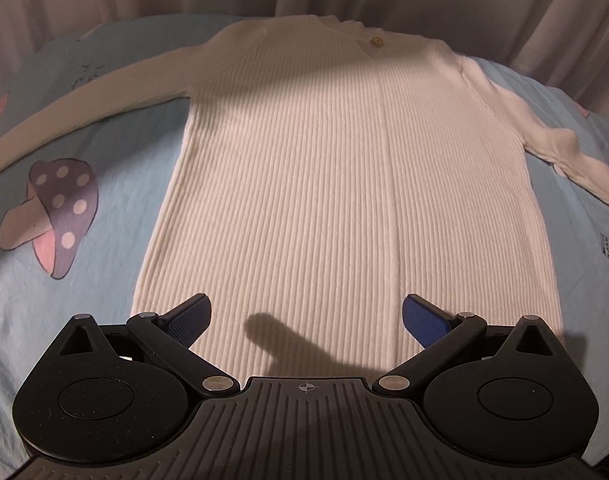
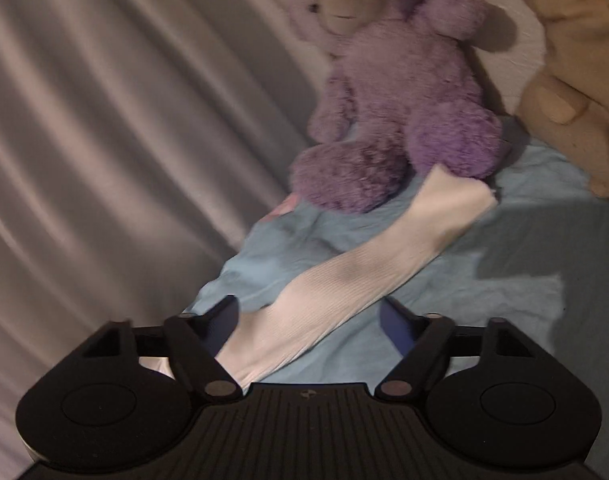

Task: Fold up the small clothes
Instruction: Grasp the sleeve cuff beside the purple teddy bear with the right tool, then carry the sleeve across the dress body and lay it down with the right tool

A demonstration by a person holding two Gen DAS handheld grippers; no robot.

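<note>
right wrist: wide right claw (image 2: 310,320) over sleeve (image 2: 356,276), purple bear (image 2: 400,112) beyond.

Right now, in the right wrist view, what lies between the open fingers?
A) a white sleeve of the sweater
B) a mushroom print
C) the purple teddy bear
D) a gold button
A: the white sleeve runs up between the spread fingers toward the purple teddy bear.
</note>
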